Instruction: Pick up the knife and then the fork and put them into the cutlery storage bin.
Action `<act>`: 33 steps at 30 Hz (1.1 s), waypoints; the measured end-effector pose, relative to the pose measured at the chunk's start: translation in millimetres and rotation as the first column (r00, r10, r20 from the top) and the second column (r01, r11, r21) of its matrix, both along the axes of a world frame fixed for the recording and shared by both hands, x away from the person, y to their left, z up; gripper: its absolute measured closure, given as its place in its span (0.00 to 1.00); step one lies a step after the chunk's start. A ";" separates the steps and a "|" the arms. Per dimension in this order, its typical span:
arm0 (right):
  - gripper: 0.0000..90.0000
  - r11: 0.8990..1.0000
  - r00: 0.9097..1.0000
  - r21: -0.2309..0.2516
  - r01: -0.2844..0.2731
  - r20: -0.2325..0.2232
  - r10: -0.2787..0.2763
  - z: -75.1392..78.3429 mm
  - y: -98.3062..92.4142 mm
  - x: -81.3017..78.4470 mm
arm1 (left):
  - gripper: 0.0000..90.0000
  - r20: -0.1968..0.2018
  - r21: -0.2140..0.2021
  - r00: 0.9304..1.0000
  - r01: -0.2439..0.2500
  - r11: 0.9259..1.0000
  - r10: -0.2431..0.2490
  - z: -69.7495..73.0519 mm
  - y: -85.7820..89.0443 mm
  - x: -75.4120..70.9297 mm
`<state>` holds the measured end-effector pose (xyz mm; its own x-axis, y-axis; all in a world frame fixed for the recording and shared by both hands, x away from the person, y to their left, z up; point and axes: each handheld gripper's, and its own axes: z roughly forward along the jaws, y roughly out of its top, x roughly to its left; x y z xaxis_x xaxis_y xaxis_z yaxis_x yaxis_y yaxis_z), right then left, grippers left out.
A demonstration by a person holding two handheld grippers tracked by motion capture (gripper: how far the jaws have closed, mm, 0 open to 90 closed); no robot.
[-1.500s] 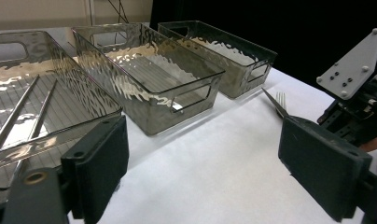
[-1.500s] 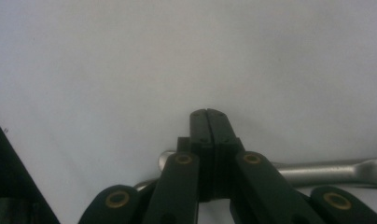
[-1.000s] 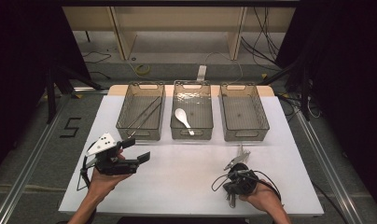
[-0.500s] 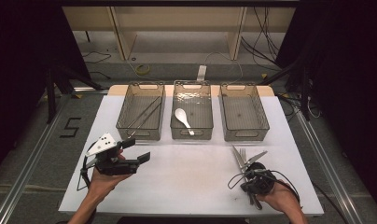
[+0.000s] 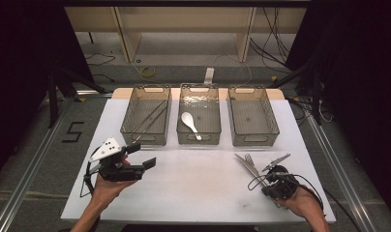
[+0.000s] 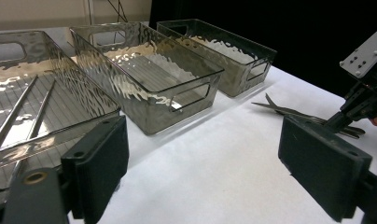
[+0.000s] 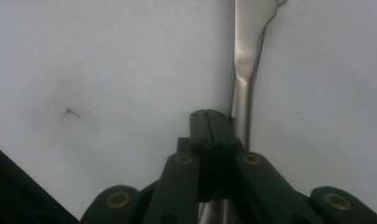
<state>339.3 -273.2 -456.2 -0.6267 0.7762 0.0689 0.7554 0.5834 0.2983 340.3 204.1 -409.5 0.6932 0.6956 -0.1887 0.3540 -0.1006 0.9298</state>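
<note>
- Right hand-held gripper (image 5: 267, 180) sits near the front right corner of the white bench (image 5: 198, 193), jaws pressed together.
- Right gripper view: the closed black jaws meet pad to pad, and the handle of a silver metal fork (image 7: 245, 70) runs alongside them, on the right of that view; whether the handle is pinched I cannot tell.
- High view: the fork (image 5: 251, 166) lies flat on the bench just in front of the right-hand clear ribbed plastic bin (image 5: 271, 126), tines toward the bins, handle end at the right hand-held gripper.
- Left hand-held gripper (image 5: 142, 155) is held above the front left part of the bench, jaws wide apart with nothing between them.
- Three bins stand in a row along the rear edge: the left bin (image 5: 130, 128) holds a pair of metal chopsticks (image 5: 150, 118), the middle bin (image 5: 184, 137) holds a white spoon (image 5: 189, 123).
</note>
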 end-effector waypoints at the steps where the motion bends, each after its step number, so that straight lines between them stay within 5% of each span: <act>1: 1.00 1.000 1.000 -0.010 0.009 0.004 -0.009 0.0 -0.4 0.2 | 0.17 0.000 -0.001 1.000 0.000 1.000 0.000 0.0 0.0 -0.1; 13: 0.98 1.000 0.999 -0.011 0.019 0.031 -0.019 7.3 -2.3 -0.9 | 0.17 0.001 -0.001 1.000 -0.001 1.000 0.001 0.1 0.0 0.0; 16: 0.85 0.998 0.997 0.066 0.018 0.078 -0.023 24.9 -2.1 -4.6 | 0.17 0.000 0.000 1.000 -0.001 1.000 0.001 0.0 0.2 0.2; 21: 0.62 0.996 0.987 0.072 0.043 0.151 -0.054 41.5 0.4 -5.1 | 0.17 0.002 0.000 1.000 -0.001 1.000 0.001 0.1 0.0 -0.4; 27: 0.46 0.993 0.982 0.060 0.099 0.154 -0.107 36.7 -4.3 3.5 | 0.17 0.004 -0.006 1.000 -0.005 1.000 0.005 0.4 1.1 -0.3; 33: 0.43 0.992 0.985 0.033 0.118 0.126 -0.121 31.1 -7.1 12.8 | 0.17 0.005 -0.004 1.000 -0.004 1.000 0.004 0.5 0.6 -0.3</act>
